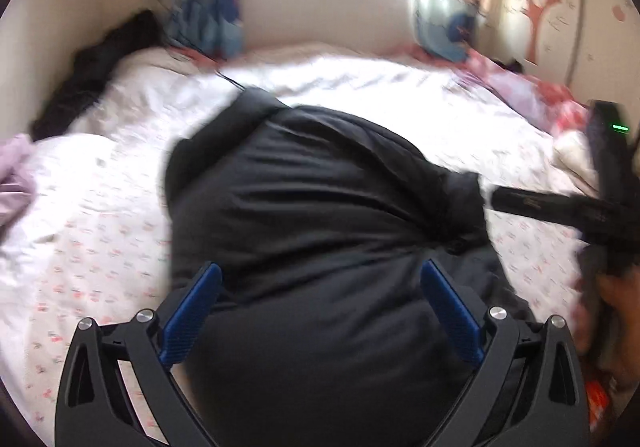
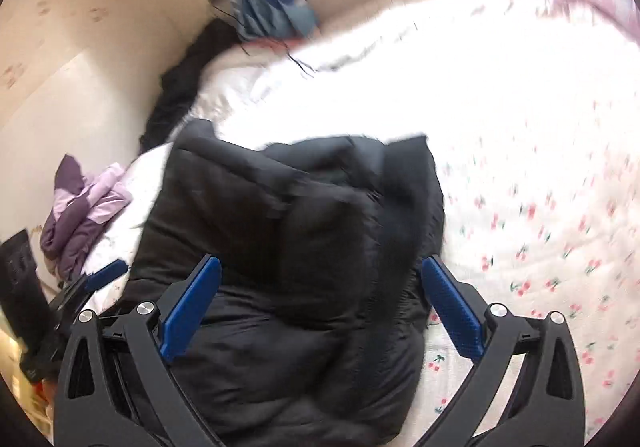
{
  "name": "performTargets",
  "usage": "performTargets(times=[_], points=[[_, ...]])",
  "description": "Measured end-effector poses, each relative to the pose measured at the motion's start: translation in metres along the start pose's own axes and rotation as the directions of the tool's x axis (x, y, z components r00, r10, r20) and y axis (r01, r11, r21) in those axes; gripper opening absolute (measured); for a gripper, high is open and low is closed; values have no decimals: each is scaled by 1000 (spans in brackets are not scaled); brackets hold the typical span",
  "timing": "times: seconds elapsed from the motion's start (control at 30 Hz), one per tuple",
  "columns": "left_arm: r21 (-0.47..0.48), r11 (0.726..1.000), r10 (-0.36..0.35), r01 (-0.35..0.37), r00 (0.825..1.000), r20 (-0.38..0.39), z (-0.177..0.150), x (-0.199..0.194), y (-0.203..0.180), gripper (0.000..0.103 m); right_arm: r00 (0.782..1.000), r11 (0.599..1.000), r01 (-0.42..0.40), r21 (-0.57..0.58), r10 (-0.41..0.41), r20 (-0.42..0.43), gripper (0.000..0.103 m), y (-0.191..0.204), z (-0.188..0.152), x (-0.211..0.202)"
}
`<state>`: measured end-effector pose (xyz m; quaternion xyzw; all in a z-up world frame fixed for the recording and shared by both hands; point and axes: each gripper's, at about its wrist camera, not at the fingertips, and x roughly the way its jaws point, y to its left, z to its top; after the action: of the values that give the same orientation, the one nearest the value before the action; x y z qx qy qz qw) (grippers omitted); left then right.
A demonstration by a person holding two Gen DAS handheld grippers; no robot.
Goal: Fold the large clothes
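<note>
**Jacket bundled at the near edge of the bed, both tongs spread above it**

Left wrist view: the black padded jacket (image 1: 320, 215) is seen lying on the bed (image 1: 100, 207), gathered into a thick bundle toward the near edge, with the flowered white cover showing on both sides. The left gripper (image 1: 320, 299) is held over the jacket's near part with its blue pads spread wide and nothing caught between them; whether the pads touch the cloth cannot be told. Such a stance is judged to suit a release after a fold, or a reach for a fresh grip. At the bed's right edge the right gripper (image 1: 560, 207) is seen from the side, its jaw state not readable in this view. A dark garment (image 1: 92, 75) is left at the far left corner, clear of the work.

Right wrist view: the jacket (image 2: 288, 247) is shown doubled over itself, layers stacked, near the bed's (image 2: 520, 167) left edge. The right gripper (image 2: 320, 303) is poised above it, pads wide apart and empty. A purple garment (image 2: 84, 207) is heaped at the left edge, and the tip of the left gripper (image 2: 104, 275) is glimpsed below it. The picture is blurred, so seams are not distinguishable. The fold is judged well advanced, the bundle being compact.
</note>
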<state>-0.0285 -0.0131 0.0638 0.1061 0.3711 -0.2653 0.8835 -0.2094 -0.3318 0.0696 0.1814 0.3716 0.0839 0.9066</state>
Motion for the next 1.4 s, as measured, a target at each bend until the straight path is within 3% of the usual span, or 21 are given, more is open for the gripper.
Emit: performTargets(times=[0.07, 0.17, 0.3, 0.37, 0.5, 0.6, 0.73, 0.9, 1.1, 1.4], points=[[-37, 995, 87, -87, 996, -16, 1, -8, 5, 96, 1000, 997, 29, -75, -30, -6, 97, 25, -19, -19], [-72, 986, 149, -151, 988, -27, -3, -32, 0, 96, 992, 968, 123, -220, -125, 5, 97, 57, -47, -42], [-36, 973, 225, -227, 973, -56, -22, -64, -22, 96, 979, 953, 187, -236, -201, -35, 97, 90, -69, -36], [-43, 965, 256, -260, 964, -73, -32, -77, -29, 96, 970, 944, 220, -245, -239, -50, 97, 102, -83, -54], [-43, 950, 304, -310, 947, -107, -48, -99, -36, 96, 964, 925, 243, -293, -263, -28, 97, 122, -101, -68], [-51, 945, 316, -324, 941, -124, -55, -111, -37, 96, 964, 919, 245, -308, -266, -27, 97, 134, -115, -82], [-108, 955, 258, -275, 954, -151, -66, -127, -32, 96, 963, 919, 245, -308, -268, -34, 97, 142, -120, -93], [-138, 954, 241, -266, 954, -176, -79, -139, -30, 96, 965, 920, 232, -317, -259, -48, 97, 149, -126, -95], [-108, 946, 284, -306, 942, -178, -88, -146, -35, 96, 964, 921, 221, -320, -255, -70, 97, 150, -132, -94], [-105, 951, 269, -292, 944, -190, -91, -149, -40, 96, 963, 927, 214, -310, -252, -91, 97, 146, -138, -99]])
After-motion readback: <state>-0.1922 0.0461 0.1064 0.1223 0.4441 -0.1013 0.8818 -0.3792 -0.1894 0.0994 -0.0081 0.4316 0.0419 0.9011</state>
